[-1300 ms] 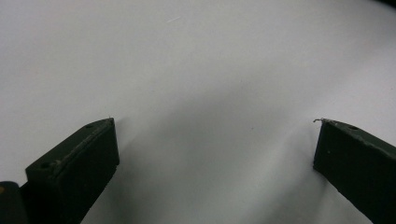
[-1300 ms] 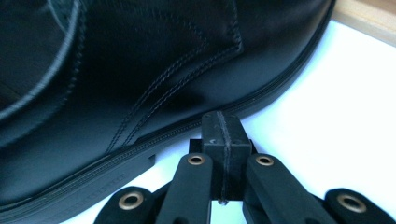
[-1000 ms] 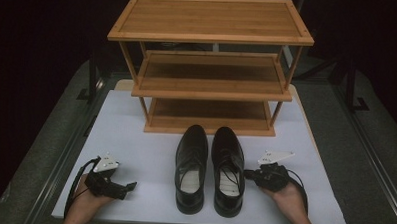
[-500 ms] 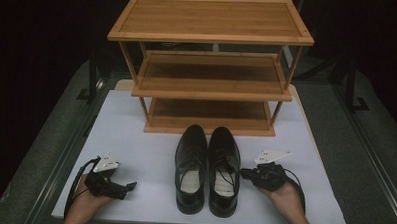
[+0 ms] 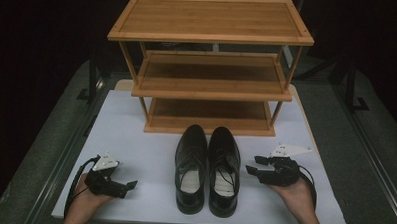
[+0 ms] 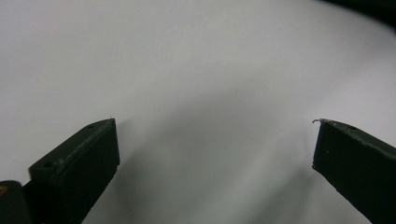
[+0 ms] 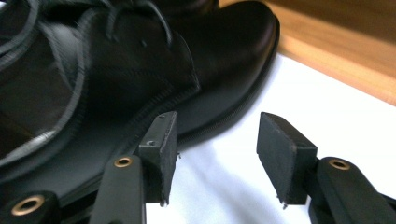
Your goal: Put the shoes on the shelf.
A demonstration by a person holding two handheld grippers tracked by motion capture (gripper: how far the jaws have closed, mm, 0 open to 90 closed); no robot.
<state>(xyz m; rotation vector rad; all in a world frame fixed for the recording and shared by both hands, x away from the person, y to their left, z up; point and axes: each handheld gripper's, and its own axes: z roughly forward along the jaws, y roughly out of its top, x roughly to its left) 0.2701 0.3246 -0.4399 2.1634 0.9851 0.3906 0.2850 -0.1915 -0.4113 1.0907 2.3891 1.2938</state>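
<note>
Right now the right tool sits with its jaws apart, empty, just beside the outer flank of the right shoe, which stands on the white worktop in front of the wooden shoe rack. The left tool, jaws likewise spread and empty, rests well apart from the left shoe, over bare worktop.

The risk, as I judge it, lies in the grip: polished leather is slick, and a pinch on the thin collar could slip or tip the shoe against its mate, since the two stand touching side by side.

Both shoes are black lace-up dress shoes, glossy, toes towards the rack, with pale insoles.
</note>
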